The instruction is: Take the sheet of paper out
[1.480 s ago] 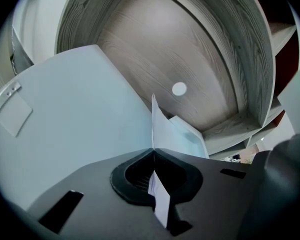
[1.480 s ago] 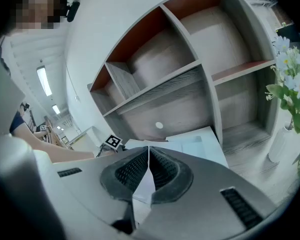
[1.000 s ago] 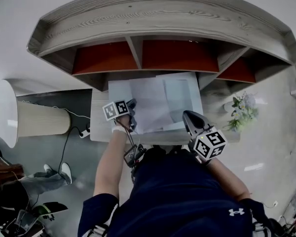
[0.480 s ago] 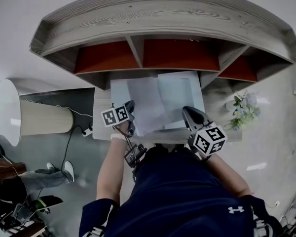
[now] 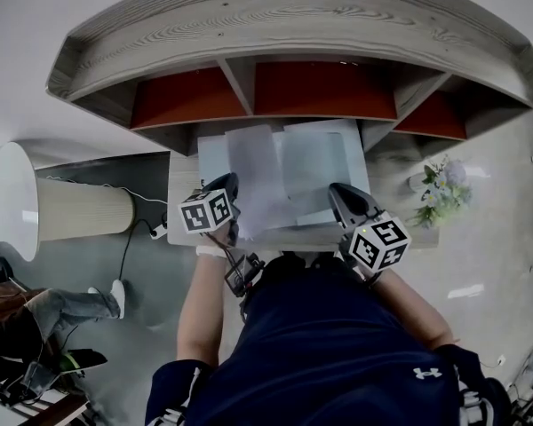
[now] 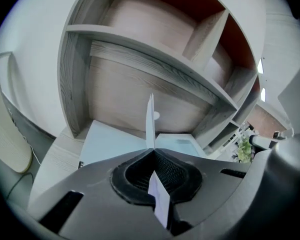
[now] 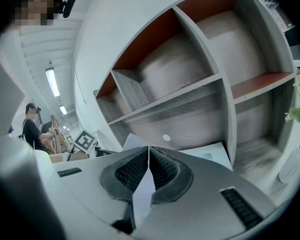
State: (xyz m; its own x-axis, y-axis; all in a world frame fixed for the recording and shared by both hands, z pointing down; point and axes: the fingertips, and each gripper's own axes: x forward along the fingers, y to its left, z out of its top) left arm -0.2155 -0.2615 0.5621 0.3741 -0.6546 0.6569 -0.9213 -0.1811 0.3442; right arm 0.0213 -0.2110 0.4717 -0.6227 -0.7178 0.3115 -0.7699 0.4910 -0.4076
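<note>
Left gripper (image 6: 151,151) raised one sheet (image 5: 253,169) higher, fingers (image 6: 176,171) clamped on it; right gripper (image 7: 148,149) fingers pinch one folder (image 5: 315,162), seemingly.

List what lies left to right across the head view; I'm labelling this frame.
Lamp → left gripper → the sheet of paper it grips → right gripper → flowers. The pale folder in the right gripper overlaps it, so it is left out.

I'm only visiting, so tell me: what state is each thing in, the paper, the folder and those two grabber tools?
sheet of paper: raised, one edge pinched.
folder: lying flat, near corner pinched.
left gripper: shut on the sheet of paper.
right gripper: shut on the folder.
</note>
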